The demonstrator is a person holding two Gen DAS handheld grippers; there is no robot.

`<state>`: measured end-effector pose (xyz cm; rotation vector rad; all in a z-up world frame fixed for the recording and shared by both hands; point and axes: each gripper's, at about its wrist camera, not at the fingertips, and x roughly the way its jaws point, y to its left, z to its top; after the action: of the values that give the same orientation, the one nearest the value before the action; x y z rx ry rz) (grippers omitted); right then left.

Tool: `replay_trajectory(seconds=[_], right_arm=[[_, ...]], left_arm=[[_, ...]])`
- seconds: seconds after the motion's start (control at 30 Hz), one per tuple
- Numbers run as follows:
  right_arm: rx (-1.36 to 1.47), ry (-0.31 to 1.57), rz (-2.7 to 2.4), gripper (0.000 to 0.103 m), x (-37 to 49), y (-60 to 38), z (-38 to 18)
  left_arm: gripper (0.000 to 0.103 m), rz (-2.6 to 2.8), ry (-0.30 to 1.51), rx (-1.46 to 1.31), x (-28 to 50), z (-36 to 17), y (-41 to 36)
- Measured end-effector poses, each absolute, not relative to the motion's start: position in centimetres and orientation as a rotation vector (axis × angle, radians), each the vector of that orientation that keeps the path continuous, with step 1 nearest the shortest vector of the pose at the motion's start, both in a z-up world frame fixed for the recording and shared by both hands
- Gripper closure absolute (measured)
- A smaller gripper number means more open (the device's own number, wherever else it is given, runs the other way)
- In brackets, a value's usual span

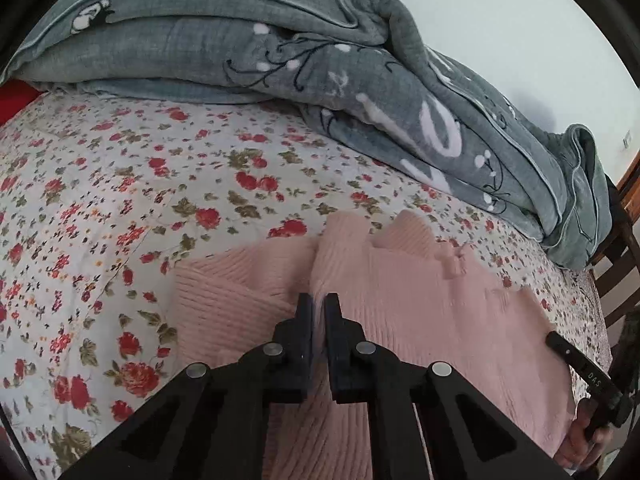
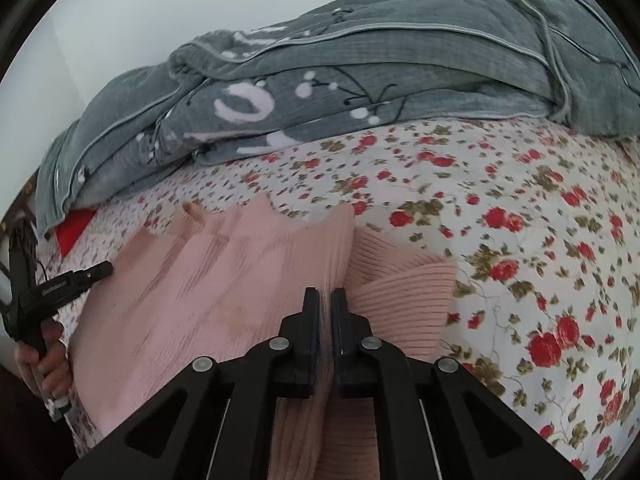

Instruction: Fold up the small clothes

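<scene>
A pink ribbed knit sweater (image 1: 420, 304) lies on the floral bedsheet (image 1: 120, 200). My left gripper (image 1: 319, 304) is shut on a ridge of the sweater's cloth near its left side, beside a sleeve (image 1: 224, 300). In the right wrist view the sweater (image 2: 208, 288) spreads to the left, and my right gripper (image 2: 325, 300) is shut on a fold of it next to the other sleeve (image 2: 404, 300). Each gripper shows at the edge of the other's view: the right one (image 1: 576, 368) and the left one (image 2: 64, 284), held by hands.
A grey-green quilt (image 1: 280, 60) is heaped along the far side of the bed; it also shows in the right wrist view (image 2: 360, 80). A wooden chair or bed frame (image 1: 624, 248) stands at the right edge. A red item (image 2: 74, 228) lies under the quilt's end.
</scene>
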<state>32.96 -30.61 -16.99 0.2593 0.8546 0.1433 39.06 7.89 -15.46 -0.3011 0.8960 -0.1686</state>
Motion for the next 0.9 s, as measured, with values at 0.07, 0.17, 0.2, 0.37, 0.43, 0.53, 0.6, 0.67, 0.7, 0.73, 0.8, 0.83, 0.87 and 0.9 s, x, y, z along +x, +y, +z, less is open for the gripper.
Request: replay_trajectory(seconds=[0.07, 0.17, 0.2, 0.37, 0.43, 0.53, 0.6, 0.67, 0.7, 0.73, 0.8, 0.83, 0.87, 0.9], right_arm=[[0.243, 0.811, 0.136, 0.098, 32.3, -30.3, -16.4], [0.283, 0.778, 0.150, 0.098, 31.4, -30.8, -15.8], [0.284, 0.788, 0.144, 0.098, 31.5, -30.9, -16.1], [0.289, 0.894, 0.128, 0.094, 32.8, -31.2, -17.8], [0.271, 0.863, 0.117, 0.087, 32.6, -31.3, -16.8], [0.221, 0.772, 0.111, 0.077, 32.6, -30.8, -14.1], [0.199, 0.747, 0.126, 0.077, 33.5, -30.0, -12.9], [0.182, 0.751, 0.149, 0.077, 34.8, -29.0, -12.5], [0.176, 0.759, 0.153, 0.077, 35.5, -28.5, -12.7], [0.169, 0.771, 0.154, 0.077, 36.0, -28.0, -13.0], [0.152, 0.810, 0.148, 0.078, 37.2, -27.2, -14.5], [0.146, 0.825, 0.139, 0.078, 37.4, -27.0, -15.4], [0.139, 0.850, 0.118, 0.078, 37.8, -27.1, -16.6], [0.136, 0.876, 0.091, 0.079, 38.0, -27.4, -17.6]], left_arm=[[0.096, -0.161, 0.869, -0.338, 38.4, -14.9, 8.8], [0.096, -0.124, 0.872, -0.368, 37.3, -15.3, 10.2], [0.096, -0.119, 0.886, -0.370, 37.2, -15.7, 10.3], [0.086, -0.147, 0.928, -0.340, 37.5, -16.1, 10.1], [0.072, -0.165, 0.909, -0.311, 37.6, -14.9, 9.8], [0.063, -0.187, 0.839, -0.213, 38.0, -12.6, 8.5], [0.063, -0.210, 0.819, -0.153, 39.1, -11.5, 7.0], [0.063, -0.270, 0.812, -0.143, 40.2, -11.0, 5.6], [0.063, -0.298, 0.820, -0.136, 40.9, -11.2, 4.9], [0.063, -0.317, 0.835, -0.121, 41.6, -11.7, 4.1], [0.063, -0.317, 0.856, -0.082, 42.5, -13.1, 3.0], [0.063, -0.289, 0.867, -0.055, 42.9, -14.2, 2.8], [0.063, -0.234, 0.881, -0.030, 43.3, -15.3, 3.1], [0.065, -0.173, 0.900, -0.036, 43.7, -16.4, 3.9]])
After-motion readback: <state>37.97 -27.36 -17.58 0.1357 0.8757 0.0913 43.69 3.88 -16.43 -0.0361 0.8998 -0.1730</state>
